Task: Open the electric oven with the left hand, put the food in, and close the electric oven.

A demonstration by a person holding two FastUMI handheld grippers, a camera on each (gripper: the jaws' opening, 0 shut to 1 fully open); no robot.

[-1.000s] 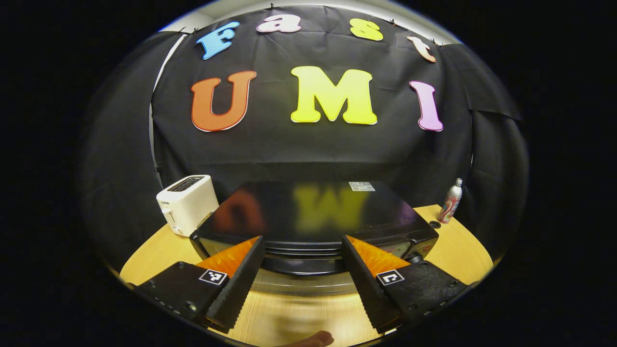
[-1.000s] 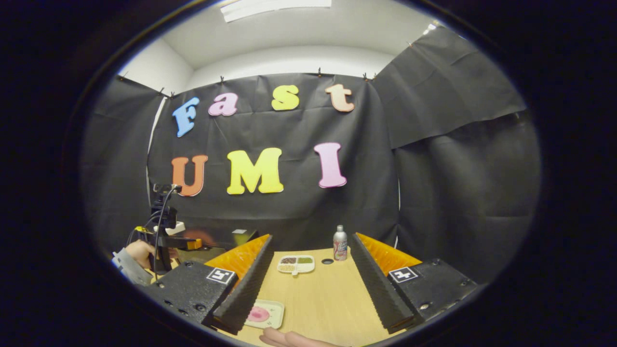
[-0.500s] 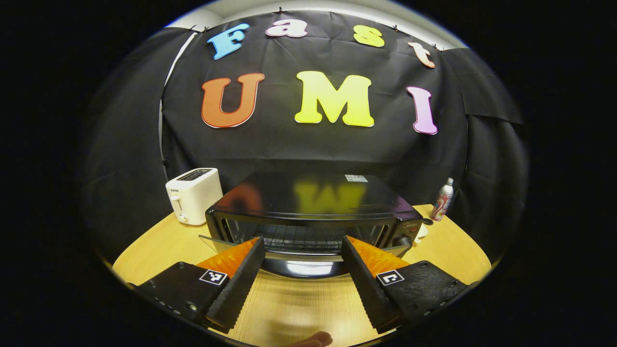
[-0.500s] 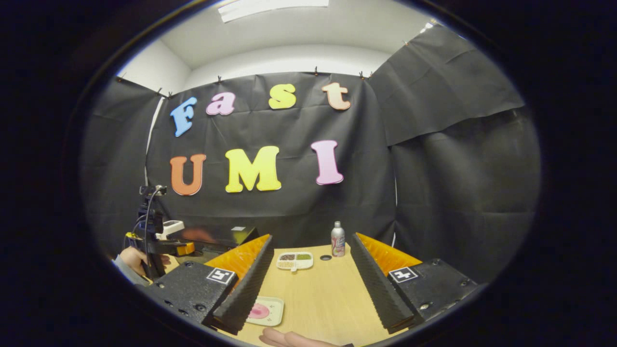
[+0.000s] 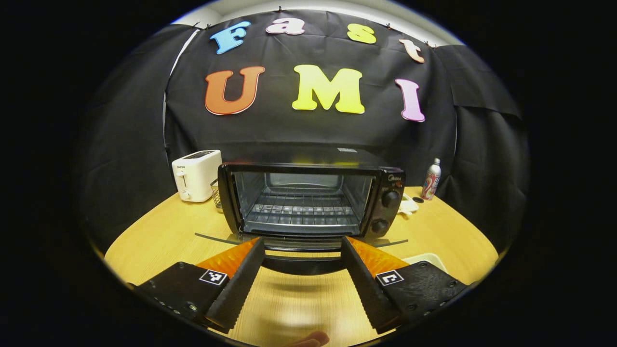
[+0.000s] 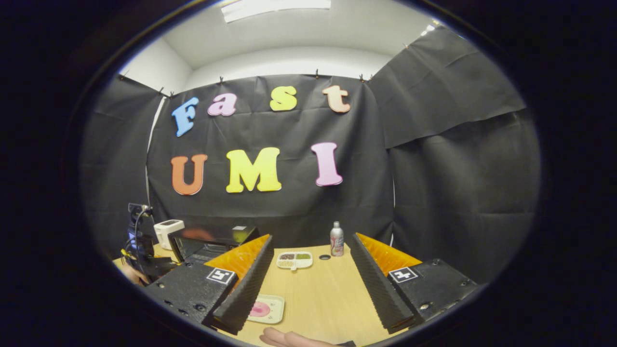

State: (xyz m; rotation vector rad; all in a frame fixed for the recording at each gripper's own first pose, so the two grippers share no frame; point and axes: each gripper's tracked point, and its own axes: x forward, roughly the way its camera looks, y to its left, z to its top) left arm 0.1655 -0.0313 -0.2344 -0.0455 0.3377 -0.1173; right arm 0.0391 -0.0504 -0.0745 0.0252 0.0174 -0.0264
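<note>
I am finishing the opening step: the electric oven [image 5: 308, 200] sits mid-frame, door down, my left gripper [image 5: 302, 277] spread and empty. Next, my right gripper [image 6: 308, 284], also released, needs the food tray [image 6: 266, 308] at lower left.

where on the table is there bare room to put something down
Bare wood lies between the divided snack tray and the pink-food plate, and left of the open oven before the toaster. Crowded: the oven's right side, by the bottle.
</note>
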